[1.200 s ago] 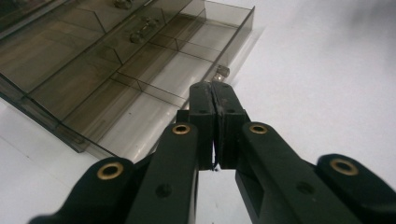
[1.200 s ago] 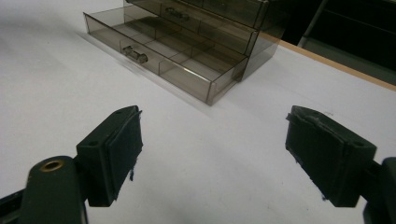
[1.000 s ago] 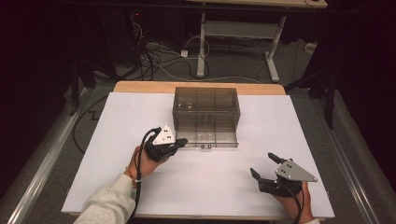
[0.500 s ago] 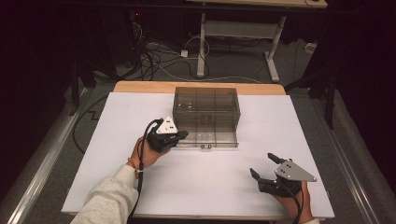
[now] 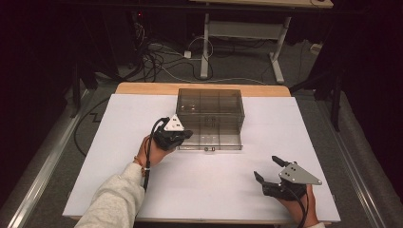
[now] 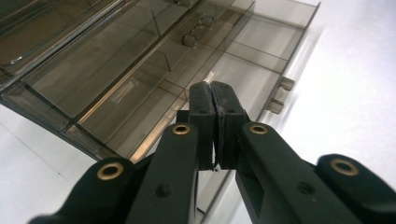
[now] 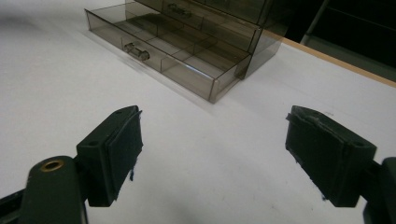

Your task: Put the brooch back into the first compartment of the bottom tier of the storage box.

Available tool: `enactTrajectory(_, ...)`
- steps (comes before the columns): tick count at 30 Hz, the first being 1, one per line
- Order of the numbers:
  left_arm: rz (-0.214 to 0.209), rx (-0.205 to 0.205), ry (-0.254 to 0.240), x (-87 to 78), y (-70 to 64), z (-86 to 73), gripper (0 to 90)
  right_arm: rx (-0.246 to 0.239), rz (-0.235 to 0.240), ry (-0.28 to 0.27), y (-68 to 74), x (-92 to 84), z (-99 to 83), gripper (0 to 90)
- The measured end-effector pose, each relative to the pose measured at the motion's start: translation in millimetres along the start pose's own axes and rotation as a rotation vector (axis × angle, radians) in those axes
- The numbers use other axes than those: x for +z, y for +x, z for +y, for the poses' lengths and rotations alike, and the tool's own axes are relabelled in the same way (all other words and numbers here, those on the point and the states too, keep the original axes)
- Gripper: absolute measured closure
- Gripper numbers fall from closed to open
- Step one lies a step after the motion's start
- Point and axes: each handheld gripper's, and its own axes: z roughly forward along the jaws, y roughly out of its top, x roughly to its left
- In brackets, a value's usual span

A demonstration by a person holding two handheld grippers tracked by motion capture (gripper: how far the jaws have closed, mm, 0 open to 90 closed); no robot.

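A smoky clear plastic drawer cabinet (image 5: pixel 210 107) stands at the middle back of the white table. Its bottom drawer (image 5: pixel 216 141) is pulled out toward me, with dividers inside and a small handle (image 5: pixel 209 148) on its front. My left gripper (image 5: pixel 187 136) is shut with nothing between its pads and hovers at the left end of the open drawer. In the left gripper view, the closed left gripper (image 6: pixel 214 100) points over the drawer (image 6: pixel 252 65). My right gripper (image 5: pixel 267 167) rests open near the front right. In the right gripper view, the right gripper (image 7: pixel 215 149) faces the drawer (image 7: pixel 163 46) from a distance.
The white table top (image 5: pixel 119 156) lies on a wooden board whose edge (image 5: pixel 142 88) shows at the back. Behind the table, cables (image 5: pixel 161 61) and desk legs (image 5: pixel 205 47) sit on a dark floor. A metal rail (image 5: pixel 43 185) runs along the table's left side.
My left hand has carried its shut gripper away from me, toward the cabinet's front left corner. The right gripper and the drawer have kept still.
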Motion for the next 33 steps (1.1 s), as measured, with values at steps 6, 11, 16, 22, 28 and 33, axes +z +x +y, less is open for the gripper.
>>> enactTrajectory(6,0.0,-0.006,0.005,6.3,2.3,4.6,86.3,-0.001,0.0,0.002,0.1,0.2,0.0,18.6)
enactTrajectory(11,0.001,-0.001,0.015,10.8,2.0,7.1,86.3,0.004,-0.002,0.003,-0.2,-0.7,-0.3,18.6)
enactTrajectory(16,0.002,-0.011,0.027,14.3,3.3,5.3,86.3,0.003,-0.002,0.001,-0.1,-0.8,-0.2,18.6)
enactTrajectory(22,-0.002,-0.022,0.036,16.9,5.0,3.2,86.2,0.0,-0.003,0.002,0.1,-0.7,0.0,18.7)
enactTrajectory(28,-0.001,-0.024,0.039,17.0,5.0,2.5,86.2,0.0,-0.004,0.0,0.6,-0.8,0.1,18.7)
enactTrajectory(33,0.002,-0.028,0.04,16.3,5.3,0.7,86.2,0.001,-0.003,0.0,0.5,-0.6,0.1,18.6)
